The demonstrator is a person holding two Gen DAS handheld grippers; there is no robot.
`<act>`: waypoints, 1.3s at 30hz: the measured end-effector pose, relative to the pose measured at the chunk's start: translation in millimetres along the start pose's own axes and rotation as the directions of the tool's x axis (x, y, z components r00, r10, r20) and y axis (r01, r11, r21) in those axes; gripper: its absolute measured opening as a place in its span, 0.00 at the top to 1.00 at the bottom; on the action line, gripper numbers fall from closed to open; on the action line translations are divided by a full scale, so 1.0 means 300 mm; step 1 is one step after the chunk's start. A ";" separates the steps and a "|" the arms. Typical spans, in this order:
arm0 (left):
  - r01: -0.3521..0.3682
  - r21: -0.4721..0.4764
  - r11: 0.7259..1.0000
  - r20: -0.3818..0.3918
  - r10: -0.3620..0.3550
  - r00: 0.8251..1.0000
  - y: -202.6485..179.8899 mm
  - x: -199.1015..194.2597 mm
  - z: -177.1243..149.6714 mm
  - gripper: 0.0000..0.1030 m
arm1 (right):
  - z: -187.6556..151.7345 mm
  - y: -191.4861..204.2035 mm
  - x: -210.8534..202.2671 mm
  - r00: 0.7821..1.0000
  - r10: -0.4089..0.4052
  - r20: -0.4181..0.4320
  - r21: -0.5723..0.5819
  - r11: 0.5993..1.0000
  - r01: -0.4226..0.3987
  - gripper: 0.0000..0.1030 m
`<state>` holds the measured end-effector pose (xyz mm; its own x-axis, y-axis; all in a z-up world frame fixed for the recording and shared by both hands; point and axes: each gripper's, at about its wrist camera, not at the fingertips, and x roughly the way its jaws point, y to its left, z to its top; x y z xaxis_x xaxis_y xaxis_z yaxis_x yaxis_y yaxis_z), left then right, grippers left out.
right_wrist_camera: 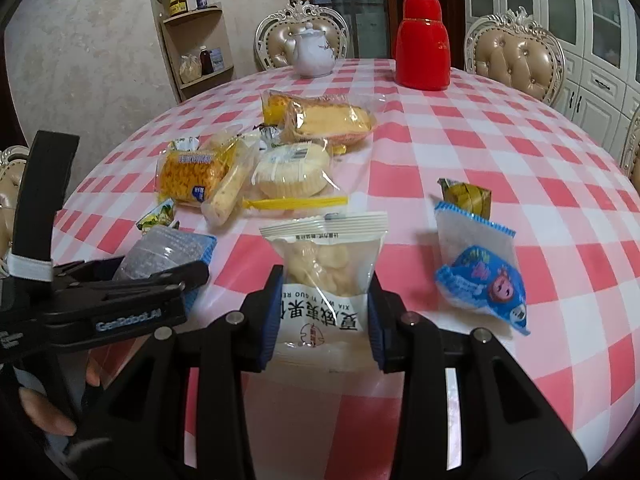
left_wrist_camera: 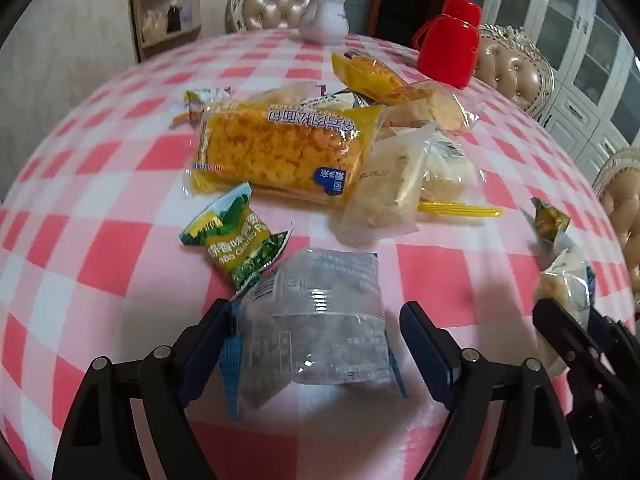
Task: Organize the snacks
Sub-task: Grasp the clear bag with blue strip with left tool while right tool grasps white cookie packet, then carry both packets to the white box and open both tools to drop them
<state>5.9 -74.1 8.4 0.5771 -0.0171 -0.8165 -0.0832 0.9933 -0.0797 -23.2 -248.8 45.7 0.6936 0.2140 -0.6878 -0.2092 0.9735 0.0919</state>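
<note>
Two grippers each have a snack in reach: the right gripper [right_wrist_camera: 324,316] is pressed onto a white macadamia packet [right_wrist_camera: 326,264], while the left gripper [left_wrist_camera: 316,340] stands spread around a clear blue-edged packet [left_wrist_camera: 316,320], apparently not squeezing it. Judging by this, gathering is midway; next, both go to the snack pile [right_wrist_camera: 256,160] mid-table, across bare checked tablecloth [right_wrist_camera: 460,152], well short of the teapot [right_wrist_camera: 312,54] and red flask [right_wrist_camera: 422,44].

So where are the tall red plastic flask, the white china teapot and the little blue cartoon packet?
Tall red plastic flask [right_wrist_camera: 421,50]: right wrist view, on its body.
White china teapot [right_wrist_camera: 313,54]: right wrist view, on its belly.
Little blue cartoon packet [right_wrist_camera: 482,276]: right wrist view, on its printed blue lower half.
</note>
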 end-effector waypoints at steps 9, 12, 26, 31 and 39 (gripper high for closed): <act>0.099 0.015 0.995 0.051 -0.099 0.994 0.104 -0.123 -0.114 0.43 | -0.027 -0.005 -0.032 0.998 0.052 0.025 0.060 0.997 -0.053 0.60; 0.108 -0.008 0.994 0.079 -0.107 0.991 0.149 -0.163 -0.123 0.43 | -0.041 0.005 -0.047 0.997 0.076 0.033 0.085 0.993 -0.079 0.60; 0.089 -0.089 0.992 0.155 -0.074 0.985 0.387 -0.321 -0.190 0.43 | -0.112 0.215 -0.110 0.959 0.276 0.067 0.128 0.951 -0.283 0.60; 0.061 -0.108 0.992 0.177 -0.041 0.983 0.485 -0.386 -0.221 0.43 | -0.120 0.319 -0.113 0.939 0.338 0.057 0.113 0.933 -0.343 0.60; 0.012 -0.134 0.991 0.197 0.015 0.980 0.634 -0.497 -0.298 0.42 | -0.129 0.491 -0.085 0.911 0.412 0.020 0.050 0.910 -0.413 0.60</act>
<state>-168.7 107.2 63.8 0.7242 0.0202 -0.6893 -0.1847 0.9687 -0.1656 -98.4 -113.8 49.0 0.5594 0.5977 -0.5742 -0.4419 0.8012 0.4035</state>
